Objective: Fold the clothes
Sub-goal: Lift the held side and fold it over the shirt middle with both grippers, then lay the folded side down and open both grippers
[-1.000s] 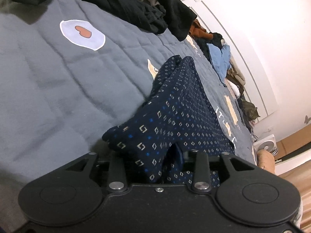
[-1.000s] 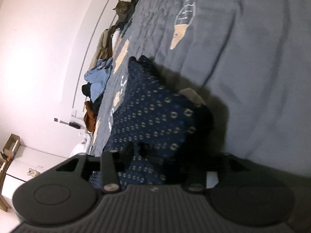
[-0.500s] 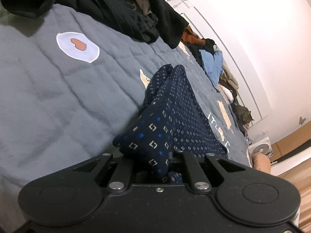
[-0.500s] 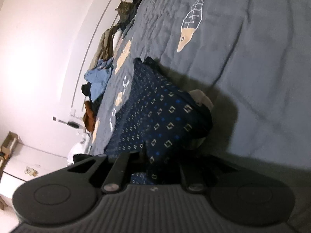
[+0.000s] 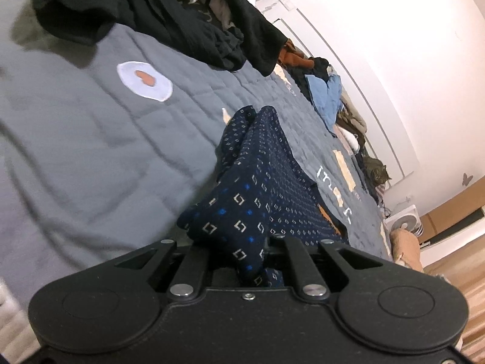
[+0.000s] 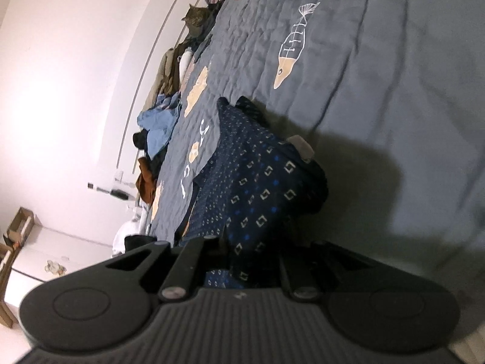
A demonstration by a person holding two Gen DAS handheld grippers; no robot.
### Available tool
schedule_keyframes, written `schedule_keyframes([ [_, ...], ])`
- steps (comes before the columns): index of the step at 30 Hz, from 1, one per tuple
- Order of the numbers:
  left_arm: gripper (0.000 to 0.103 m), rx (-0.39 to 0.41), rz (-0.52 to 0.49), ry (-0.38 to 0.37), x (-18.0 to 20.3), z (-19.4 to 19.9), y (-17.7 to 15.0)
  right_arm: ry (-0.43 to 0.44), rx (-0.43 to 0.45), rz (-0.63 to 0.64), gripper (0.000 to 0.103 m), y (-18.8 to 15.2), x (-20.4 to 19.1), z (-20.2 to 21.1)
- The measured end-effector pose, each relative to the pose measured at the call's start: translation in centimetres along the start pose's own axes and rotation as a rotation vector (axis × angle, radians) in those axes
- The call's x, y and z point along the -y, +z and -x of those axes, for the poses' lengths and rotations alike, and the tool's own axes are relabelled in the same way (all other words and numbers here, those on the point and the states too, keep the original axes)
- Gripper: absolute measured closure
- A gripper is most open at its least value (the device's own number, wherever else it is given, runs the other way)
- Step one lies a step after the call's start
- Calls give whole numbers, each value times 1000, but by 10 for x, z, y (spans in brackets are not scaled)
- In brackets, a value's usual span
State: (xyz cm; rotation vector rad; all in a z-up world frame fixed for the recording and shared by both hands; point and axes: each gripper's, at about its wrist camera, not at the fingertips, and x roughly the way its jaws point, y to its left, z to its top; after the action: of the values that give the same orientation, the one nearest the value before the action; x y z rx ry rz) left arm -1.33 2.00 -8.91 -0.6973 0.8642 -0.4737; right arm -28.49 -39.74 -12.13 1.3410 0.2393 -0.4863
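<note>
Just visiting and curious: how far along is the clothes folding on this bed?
Early, it seems. No folded stack shows. In hand: the navy patterned garment, pinched by both the left gripper and the right gripper, lifted off the grey quilt. Left: the black clothes heap and the blue garment by the wall.

A grey quilt [image 5: 91,157] (fish-patterned) carries the navy garment [image 5: 263,182] and black clothes [image 5: 188,21].
</note>
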Motion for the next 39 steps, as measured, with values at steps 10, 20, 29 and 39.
schedule_keyframes([
  [10,95,-54,-27,10,-20,59,-26,-32,-50,16,96,-22,15,60],
  [20,83,-153,31,78,-42,69,-40,-233,-101,183,91,-39,21,80],
  [29,60,50,-117,214,-30,109,-27,-342,98,351,72,-23,2,117],
  [39,60,122,-462,220,38,95,-22,-260,117,648,66,-16,-53,99],
])
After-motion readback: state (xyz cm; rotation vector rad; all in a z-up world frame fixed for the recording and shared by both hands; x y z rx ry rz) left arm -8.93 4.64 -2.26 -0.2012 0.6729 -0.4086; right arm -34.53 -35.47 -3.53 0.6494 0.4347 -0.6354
